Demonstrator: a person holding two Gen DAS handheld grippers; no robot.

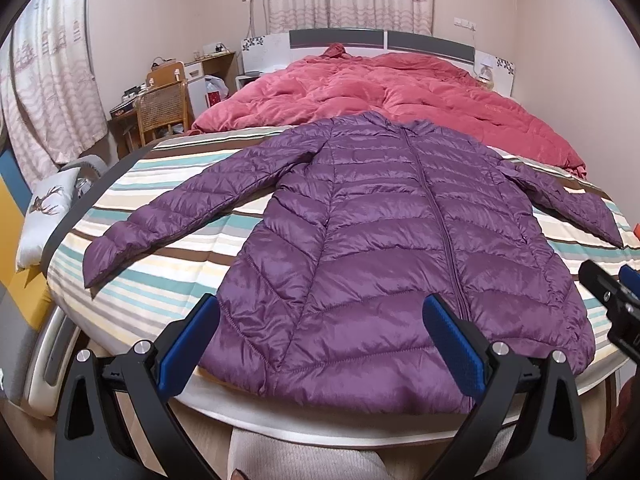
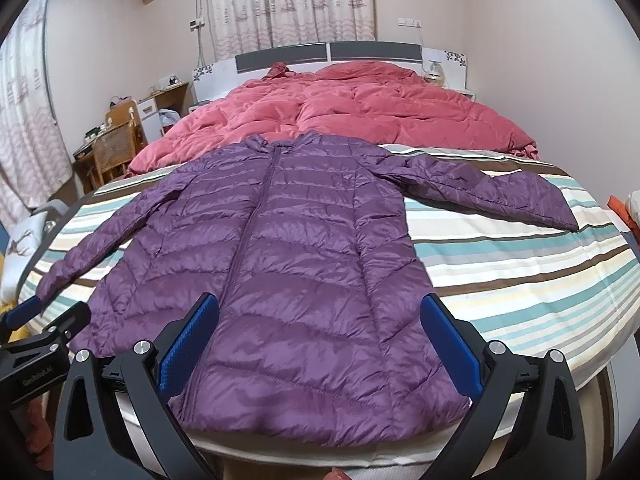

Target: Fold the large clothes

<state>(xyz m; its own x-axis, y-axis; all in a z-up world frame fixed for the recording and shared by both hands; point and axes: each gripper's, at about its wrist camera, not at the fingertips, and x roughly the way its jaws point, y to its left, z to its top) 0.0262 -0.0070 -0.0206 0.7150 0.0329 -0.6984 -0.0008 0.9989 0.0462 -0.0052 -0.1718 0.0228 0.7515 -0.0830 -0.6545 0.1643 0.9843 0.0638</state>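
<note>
A long purple quilted down coat [image 1: 392,240] lies flat and zipped on the striped bed sheet [image 1: 160,280], hem toward me, both sleeves spread outward. It also shows in the right wrist view [image 2: 288,272]. My left gripper [image 1: 320,320] is open and empty, hovering above the hem's left half. My right gripper [image 2: 320,320] is open and empty above the hem's right half. The right gripper shows at the right edge of the left wrist view [image 1: 616,296], and the left gripper shows at the left edge of the right wrist view [image 2: 36,324].
A rumpled red duvet [image 1: 380,92] covers the far half of the bed up to the headboard [image 1: 380,40]. A wooden chair [image 1: 162,108] and desk stand at the left. A deer-print pillow [image 1: 44,204] lies off the bed's left side. Curtains hang behind.
</note>
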